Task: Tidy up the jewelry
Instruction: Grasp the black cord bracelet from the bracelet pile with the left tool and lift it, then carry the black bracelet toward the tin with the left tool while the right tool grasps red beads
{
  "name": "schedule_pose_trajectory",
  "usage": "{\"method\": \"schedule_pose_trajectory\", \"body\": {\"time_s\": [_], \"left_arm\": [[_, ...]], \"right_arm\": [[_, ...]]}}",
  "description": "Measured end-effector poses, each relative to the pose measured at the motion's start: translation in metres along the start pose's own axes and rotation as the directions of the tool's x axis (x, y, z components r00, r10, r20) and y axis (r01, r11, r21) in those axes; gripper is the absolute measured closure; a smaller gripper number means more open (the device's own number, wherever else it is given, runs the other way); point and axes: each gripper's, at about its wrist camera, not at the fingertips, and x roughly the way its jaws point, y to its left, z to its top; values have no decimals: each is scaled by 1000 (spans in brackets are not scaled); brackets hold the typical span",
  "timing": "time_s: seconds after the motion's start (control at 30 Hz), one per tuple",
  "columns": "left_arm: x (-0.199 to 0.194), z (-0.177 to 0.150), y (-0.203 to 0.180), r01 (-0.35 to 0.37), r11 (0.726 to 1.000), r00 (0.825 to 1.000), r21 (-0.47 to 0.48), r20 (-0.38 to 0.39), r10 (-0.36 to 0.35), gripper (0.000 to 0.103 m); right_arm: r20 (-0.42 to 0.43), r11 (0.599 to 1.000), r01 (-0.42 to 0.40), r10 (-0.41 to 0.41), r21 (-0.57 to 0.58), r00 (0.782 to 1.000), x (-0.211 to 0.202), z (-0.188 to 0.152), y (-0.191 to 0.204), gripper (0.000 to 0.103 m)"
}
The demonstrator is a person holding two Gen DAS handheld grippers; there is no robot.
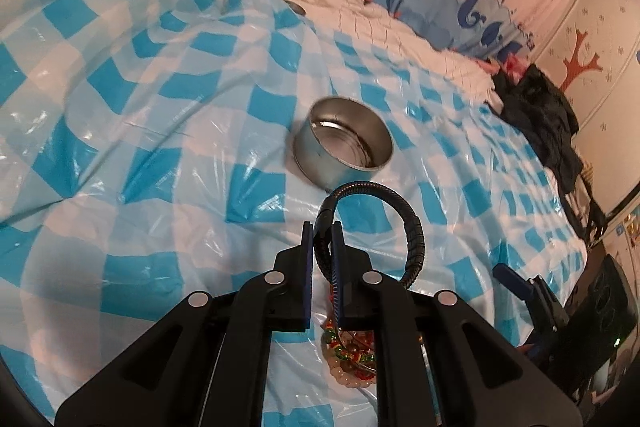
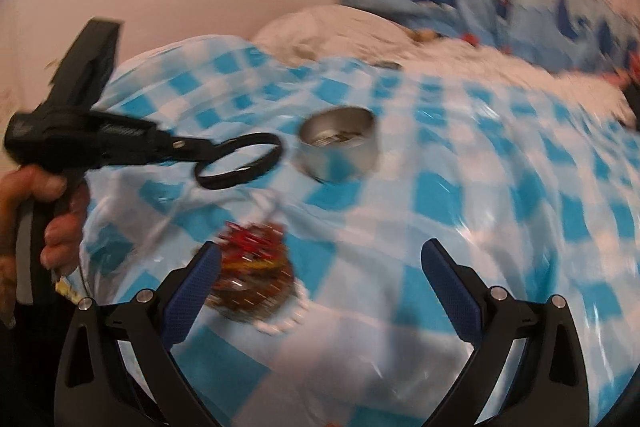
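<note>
The left gripper [image 1: 321,227] pinches a black bracelet [image 1: 414,227] by its edge just short of the tin [image 1: 342,143] — light, springy, slippery-looking — while the right gripper [image 2: 320,267] gapes empty.

We see a glossy crinkled blue-and-white checked plastic sheet [image 1: 168,115], shiny round bare-metal tin [image 1: 343,143], ribbed black bracelet [image 1: 412,227], white quilted cloth bedding [image 1: 400,31]

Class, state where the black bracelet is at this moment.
The black bracelet is pinched in the left tool, held above the blue checked sheet. In the right wrist view it hangs just left of the metal tin, above the beaded jewelry pile.
</note>
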Motion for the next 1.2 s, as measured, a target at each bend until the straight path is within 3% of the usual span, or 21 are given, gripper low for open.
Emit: {"method": "schedule_pose_trajectory", "body": {"time_s": [0.2, 0.33, 0.4, 0.47, 0.57, 0.63, 0.8, 0.9, 0.97, 1.07, 1.2], "left_arm": [[-5, 2, 8, -2, 1000, 1000, -24, 14, 2, 96], [-6, 2, 9, -1, 1000, 1000, -28, 20, 2, 96], [-7, 3, 10, 0, 1000, 1000, -29, 23, 1, 96], [-7, 3, 10, 1, 1000, 1000, -28, 23, 0, 96], [-7, 3, 10, 2, 1000, 1000, -29, 22, -2, 96], [-6, 3, 10, 2, 1000, 1000, -29, 21, -1, 96], [-5, 4, 5, 4, 1000, 1000, -27, 15, -3, 96], [-4, 4, 4, 3, 1000, 1000, -26, 14, -3, 96], [-4, 4, 4, 1, 1000, 1000, -27, 14, -1, 96], [-3, 3, 5, -3, 1000, 1000, -29, 15, 3, 96], [-2, 3, 5, -5, 1000, 1000, -29, 15, 6, 96]], "right_arm": [[-33, 973, -138, 135, -183, 990, 18, 10, 35, 7], [-92, 972, -192, 181, -136, 979, 36, 22, 27, 10], [-146, 979, -188, 177, -72, 973, 51, 34, 14, 30], [-176, 981, -190, 182, -35, 968, 60, 39, 3, 39], [-199, 979, -202, 192, -32, 961, 66, 39, -1, 41], [-244, 975, -223, 215, -6, 946, 76, 35, -2, 47], [-307, 975, -215, 189, -51, 933, 90, 28, 8, 63], [-342, 974, -213, 176, -76, 923, 100, 23, 15, 83], [-339, 973, -213, 170, -93, 925, 101, 20, 18, 85], [-268, 972, -221, 193, -79, 944, 88, 22, 15, 86], [-149, 953, -301, 299, 7, 943, 62, 36, 0, 86]]}}
